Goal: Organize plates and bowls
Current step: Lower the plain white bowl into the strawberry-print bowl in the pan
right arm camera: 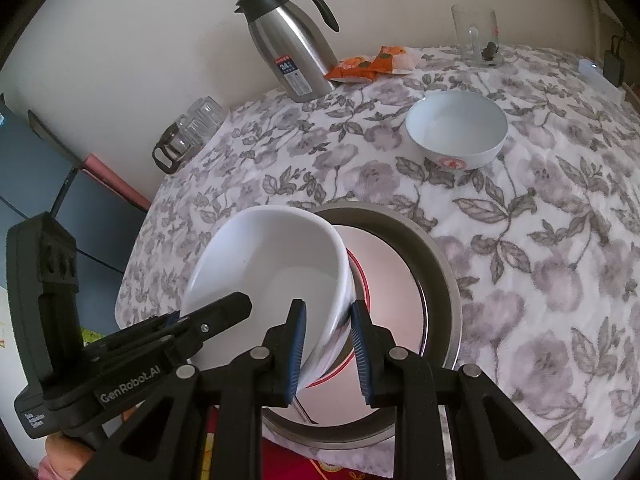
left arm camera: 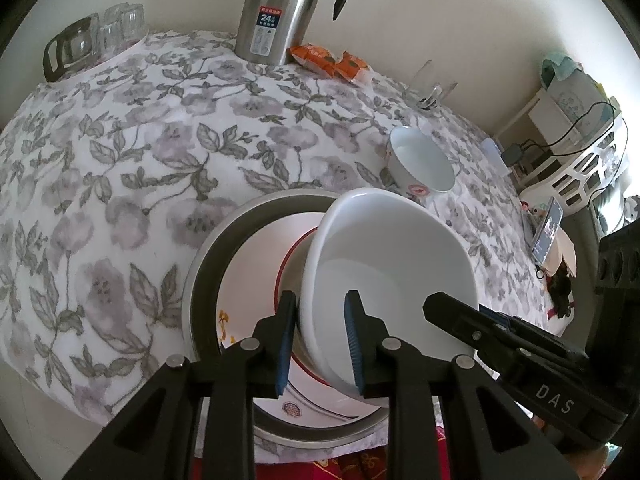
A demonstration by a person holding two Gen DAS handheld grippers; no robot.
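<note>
A large white bowl (left arm camera: 392, 264) hangs tilted over a patterned plate (left arm camera: 256, 248) that lies in a metal basin (left arm camera: 208, 256). My left gripper (left arm camera: 320, 344) is shut on the bowl's left rim. My right gripper (right arm camera: 328, 344) is shut on its right rim; the same bowl (right arm camera: 272, 264) shows in the right wrist view above the plate (right arm camera: 384, 260) and basin (right arm camera: 436, 248). A second white bowl (left arm camera: 420, 160) with a red emblem stands upright farther back on the table; it also shows in the right wrist view (right arm camera: 456, 128).
A steel thermos jug (left arm camera: 280, 12) stands at the table's back edge by the wall, orange snack packets (left arm camera: 328, 60) beside it. Glass cups (left arm camera: 96, 36) sit at the back left, a clear glass mug (right arm camera: 476, 36) at the back right. A phone (left arm camera: 548, 232) leans off the table's right.
</note>
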